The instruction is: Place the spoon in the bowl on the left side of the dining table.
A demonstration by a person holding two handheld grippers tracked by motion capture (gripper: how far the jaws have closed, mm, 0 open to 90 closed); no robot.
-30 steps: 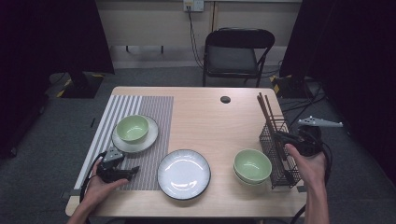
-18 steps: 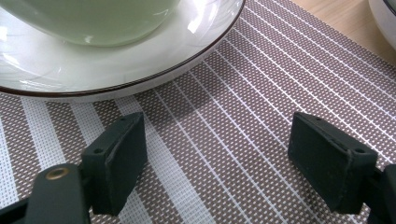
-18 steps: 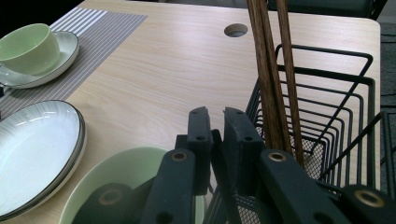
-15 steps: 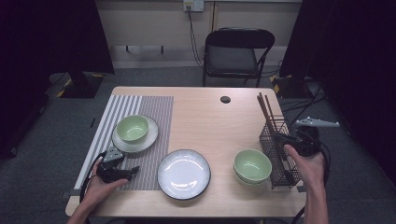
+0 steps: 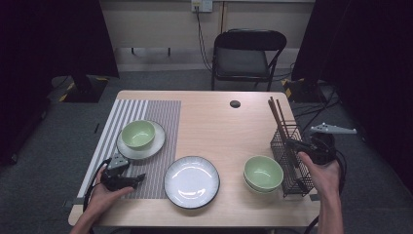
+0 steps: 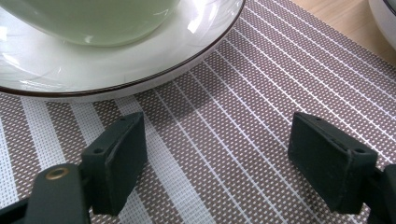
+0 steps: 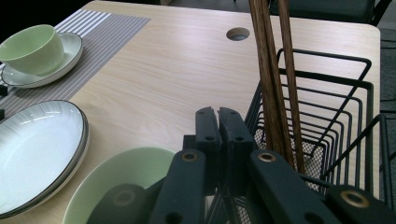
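Note:
My left gripper [image 5: 139, 177] [image 6: 217, 163] rests open on the striped placemat [image 5: 146, 131] [image 6: 243, 116], nothing between its jaws, just short of a white plate [image 5: 141, 145] [image 6: 140, 70] that carries a green bowl [image 5: 138, 133] [image 6: 93, 21]. My right gripper [image 5: 291, 144] [image 7: 218, 116] is shut on nothing, over the left rim of a black wire basket [image 5: 292, 158] [image 7: 336, 121]. Brown chopsticks [image 5: 277, 117] [image 7: 271, 70] lean in that basket. A stack of green bowls [image 5: 263, 173] [image 7: 121, 186] sits left of the basket. A large white plate [image 5: 191, 181] [image 7: 37, 149] lies at the front centre.
The wooden table [image 5: 214, 122] has a round cable hole [image 5: 235, 104] [image 7: 238, 33] near its far edge. A black folding chair [image 5: 246, 58] stands behind the table. Dark curtains hang on both sides.
My right gripper has edged slightly left, toward the basket's near rim. The left gripper has stayed put.

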